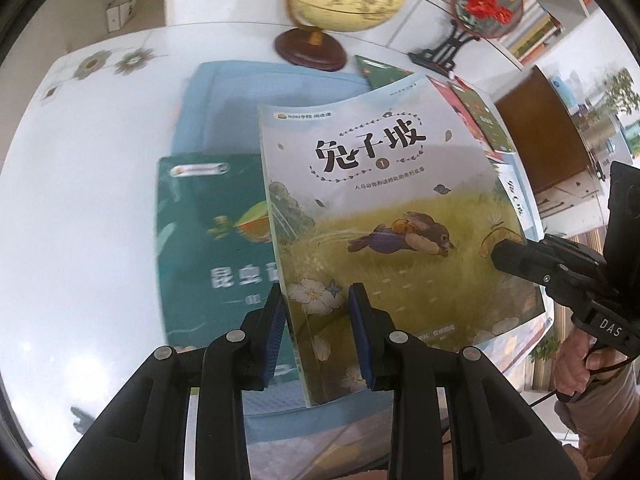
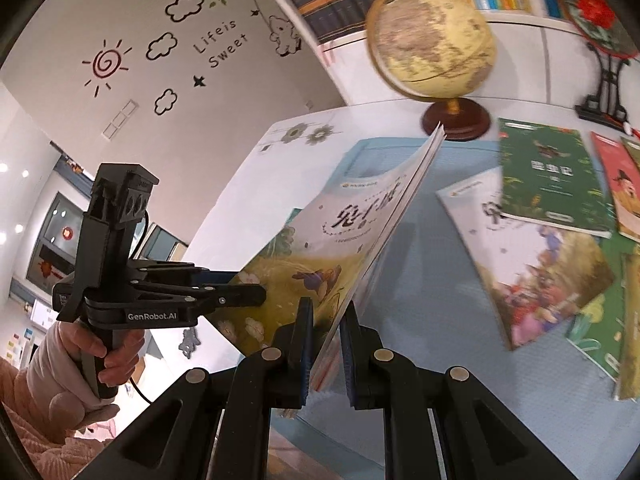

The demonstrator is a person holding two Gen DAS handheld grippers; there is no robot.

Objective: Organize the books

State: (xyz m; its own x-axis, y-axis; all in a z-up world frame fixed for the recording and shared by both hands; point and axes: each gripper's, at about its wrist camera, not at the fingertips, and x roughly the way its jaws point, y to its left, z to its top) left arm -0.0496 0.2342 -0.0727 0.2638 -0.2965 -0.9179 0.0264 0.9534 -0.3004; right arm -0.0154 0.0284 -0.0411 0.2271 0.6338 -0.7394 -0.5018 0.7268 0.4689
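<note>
A picture book point(image 1: 380, 200) with a running rabbit on its cover hangs tilted above the table, carried by both grippers. My left gripper point(image 1: 316, 296) is shut on its lower spine corner, blue pads on either side. From the right, my right gripper point(image 1: 500, 252) pinches the book's opposite edge. In the right wrist view the same book point(image 2: 340, 240) runs edge-on between the pads of my right gripper point(image 2: 326, 312), which is shut on it. My left gripper point(image 2: 260, 292) clamps its far side there. Beneath the raised book lies a dark green book point(image 1: 200, 240).
A blue mat point(image 1: 240, 100) covers part of the white table point(image 1: 80, 160). A globe point(image 2: 432, 40) and a red fan ornament point(image 1: 484, 4) stand at the back. Another green book point(image 2: 552, 176), a colourful picture book point(image 2: 532, 264) and a red book point(image 2: 620, 192) lie to the right.
</note>
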